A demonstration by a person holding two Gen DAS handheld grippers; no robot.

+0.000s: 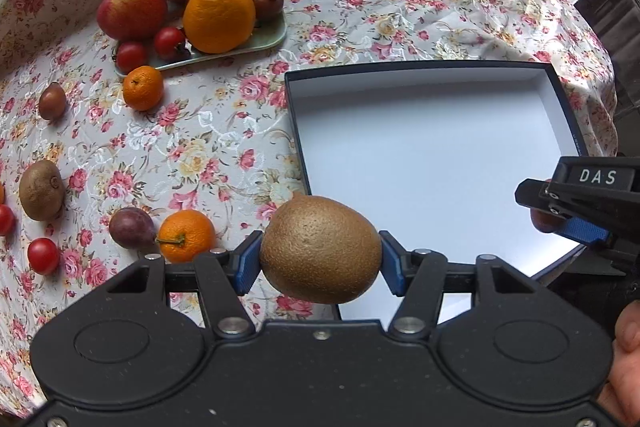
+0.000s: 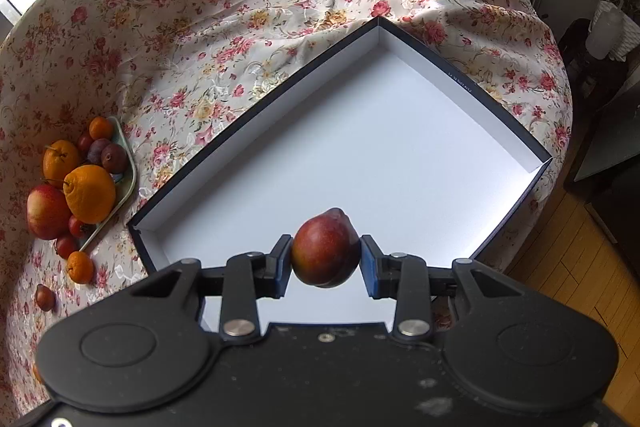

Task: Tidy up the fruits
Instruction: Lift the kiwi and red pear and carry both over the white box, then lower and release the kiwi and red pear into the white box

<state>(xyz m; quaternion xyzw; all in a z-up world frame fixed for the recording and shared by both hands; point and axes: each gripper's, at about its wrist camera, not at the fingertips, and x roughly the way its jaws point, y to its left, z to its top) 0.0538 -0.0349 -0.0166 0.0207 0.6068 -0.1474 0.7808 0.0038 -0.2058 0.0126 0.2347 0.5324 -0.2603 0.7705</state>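
Observation:
My left gripper is shut on a brown kiwi, held at the near left edge of a shallow white-lined box. My right gripper is shut on a dark red plum above the box's white floor. In the left wrist view the right gripper shows at the right edge over the box with the plum partly hidden between its fingers. The box holds no fruit.
A pale green plate at the far left carries big oranges, an apple, tomatoes and plums. Loose on the floral cloth lie tangerines, another kiwi, a plum and cherry tomatoes. The table edge drops off at the right.

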